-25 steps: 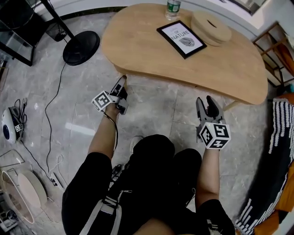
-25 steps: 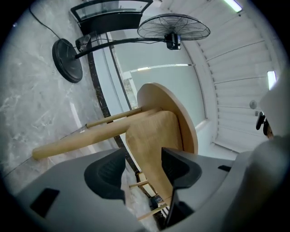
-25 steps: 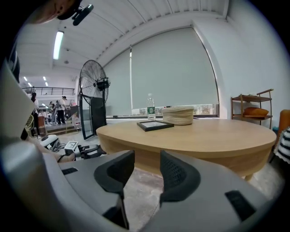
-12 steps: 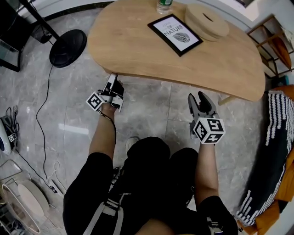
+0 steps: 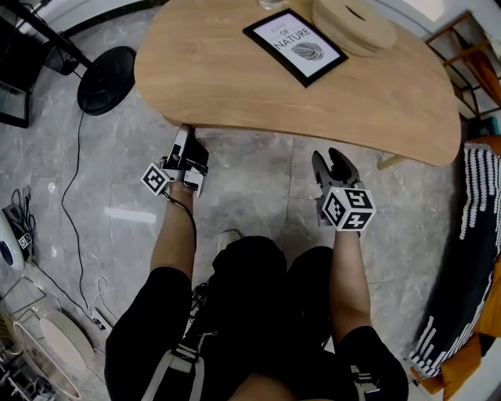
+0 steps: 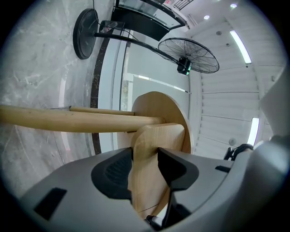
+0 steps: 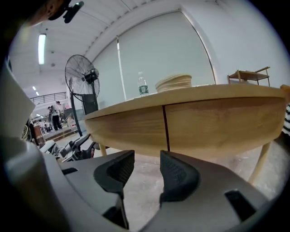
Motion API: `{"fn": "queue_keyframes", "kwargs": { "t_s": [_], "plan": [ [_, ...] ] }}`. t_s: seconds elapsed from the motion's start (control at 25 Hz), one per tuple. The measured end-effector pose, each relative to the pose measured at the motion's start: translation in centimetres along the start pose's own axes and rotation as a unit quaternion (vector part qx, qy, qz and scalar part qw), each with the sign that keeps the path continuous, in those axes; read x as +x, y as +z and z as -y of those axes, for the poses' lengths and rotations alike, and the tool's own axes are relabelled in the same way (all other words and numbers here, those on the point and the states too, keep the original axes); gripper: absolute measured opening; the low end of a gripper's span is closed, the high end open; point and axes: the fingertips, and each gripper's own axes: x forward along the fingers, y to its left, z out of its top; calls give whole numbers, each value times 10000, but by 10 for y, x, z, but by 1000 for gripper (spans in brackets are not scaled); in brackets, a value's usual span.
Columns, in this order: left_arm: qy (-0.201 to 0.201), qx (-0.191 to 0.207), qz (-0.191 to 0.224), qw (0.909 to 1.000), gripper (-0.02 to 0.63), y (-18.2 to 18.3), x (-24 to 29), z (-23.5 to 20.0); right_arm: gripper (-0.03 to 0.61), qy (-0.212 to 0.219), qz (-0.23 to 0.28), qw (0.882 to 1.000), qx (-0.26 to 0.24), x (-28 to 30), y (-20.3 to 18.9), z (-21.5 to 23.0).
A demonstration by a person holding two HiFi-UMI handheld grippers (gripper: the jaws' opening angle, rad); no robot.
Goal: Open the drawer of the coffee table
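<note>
Grey marbled floor tiles (image 5: 258, 180) are filling the scene, with a black round fan base (image 5: 107, 80) sitting at the far left. Just right of it, the left gripper (image 5: 188, 133) is reaching under the near left end of the counter (image 5: 235, 78), the low coffee table of pale wood with a rounded, bean-like outline. Its jaws have just been closing and are now clamping a rounded wooden lip (image 6: 154, 145), with a pad pressing on each face. Whether that lip belongs to the drawer front is not clear.

On the counter's far side a black-framed print (image 5: 296, 47) is lying flat, and a stack of round discs (image 5: 354, 23) is sitting just to its right. The drawer (image 7: 131, 124) is lying in the curved light-wood band directly beneath the top. It is sitting flush and closed, with a thin dark seam (image 7: 166, 128) running upright between two panels.

Further right, the right gripper (image 5: 329, 159) is hovering over the floor near the counter's near edge but apart from it, its jaws standing apart with nothing between them. A black-and-white striped cloth (image 5: 470, 235) is lying at the far right.
</note>
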Motion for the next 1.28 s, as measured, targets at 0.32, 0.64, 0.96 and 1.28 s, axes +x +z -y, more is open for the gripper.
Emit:
{"fn": "queue_keyframes", "kwargs": {
  "t_s": [0.32, 0.64, 0.96, 1.28],
  "plan": [
    [68, -140, 48, 9999, 161, -1, -5, -3, 196, 258, 56, 9984, 493, 11, -23, 5],
    [-152, 248, 53, 9996, 166, -1, -3, -6, 199, 519, 279, 9920, 1118, 25, -33, 10],
    [-542, 544, -7, 9971, 181, 8, 3, -8, 201, 722, 448, 9885, 1255, 44, -39, 12],
    [-642, 504, -165, 9965, 175, 6, 3, -11, 193, 1330, 1329, 9543, 2323, 60, -18, 27]
  ]
}}
